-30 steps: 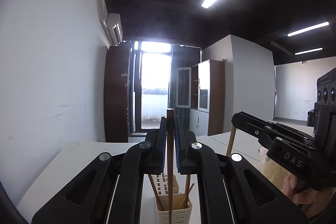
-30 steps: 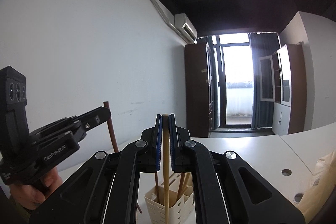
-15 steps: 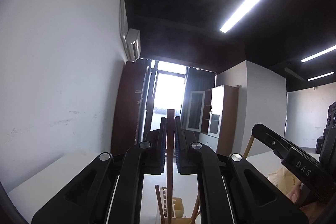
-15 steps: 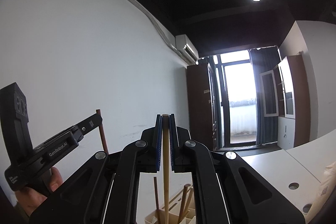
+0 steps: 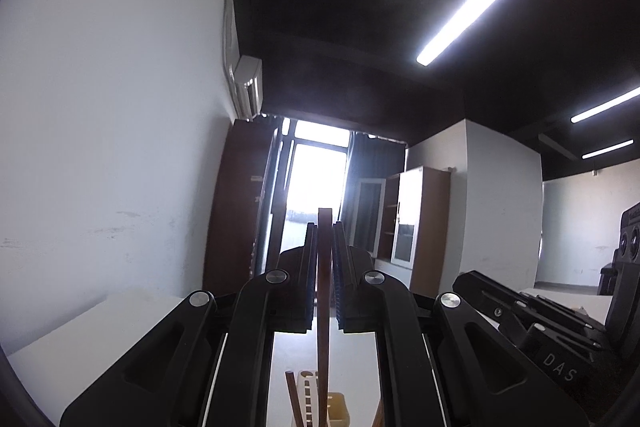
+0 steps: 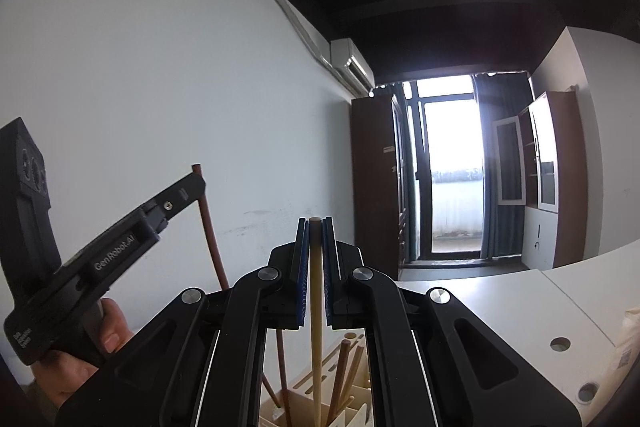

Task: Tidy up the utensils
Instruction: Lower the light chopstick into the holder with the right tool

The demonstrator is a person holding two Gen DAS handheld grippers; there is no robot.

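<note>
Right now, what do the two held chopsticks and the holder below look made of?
Dark chopstick in the left claw: reddish-brown, smooth, likely stained wood.
Pale chopstick in the right claw: tan, matte, probably bamboo or bare wood.
Holder: cream, slotted walls, looks like moulded plastic.

A dark brown chopstick (image 5: 324,291) stood upright, square-ended at the top, its lower length running down toward a cream utensil holder (image 5: 334,409) with slotted walls. A pale wooden chopstick (image 6: 315,307) also stood upright, rounded at its top, its lower end reaching down into the cream holder, whose compartments showed below. Several brown sticks (image 6: 342,371) leaned at angles inside those compartments; which compartment each occupied could not be told. Another dark brown stick (image 5: 294,397) leaned tilted at the holder's left side.
</note>
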